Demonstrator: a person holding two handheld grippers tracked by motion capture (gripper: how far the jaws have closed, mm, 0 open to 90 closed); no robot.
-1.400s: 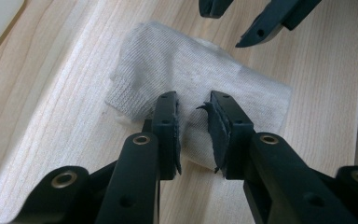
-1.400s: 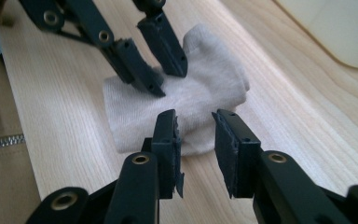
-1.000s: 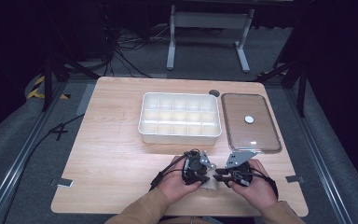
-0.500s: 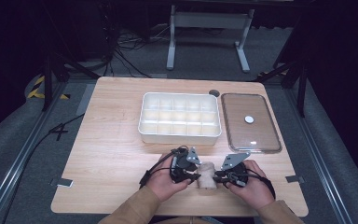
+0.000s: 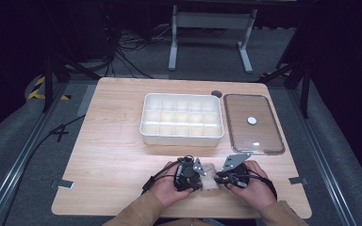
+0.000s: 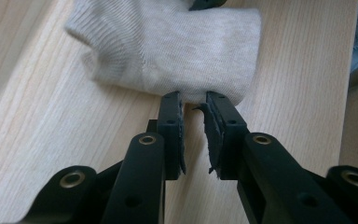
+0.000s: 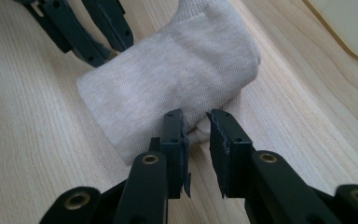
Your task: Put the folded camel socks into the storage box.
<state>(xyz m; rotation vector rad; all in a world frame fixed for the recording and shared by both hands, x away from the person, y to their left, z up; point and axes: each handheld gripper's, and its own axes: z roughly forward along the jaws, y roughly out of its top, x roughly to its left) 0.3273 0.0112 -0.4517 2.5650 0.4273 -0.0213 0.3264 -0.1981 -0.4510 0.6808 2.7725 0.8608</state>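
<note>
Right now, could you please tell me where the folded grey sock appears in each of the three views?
High view: the sock lies near the table's front edge, between the two hands.
Left gripper view: upper centre, just beyond the fingers.
Right gripper view: centre, running diagonally.
Shared landmark: the pale wood table.

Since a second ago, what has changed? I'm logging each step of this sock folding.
The left gripper shifted left, exposing the folded grey sock, and its jaws have just been closing at the sock's edge. The right gripper kept its place at the other end. Compartment box and clear lid stayed put.
</note>
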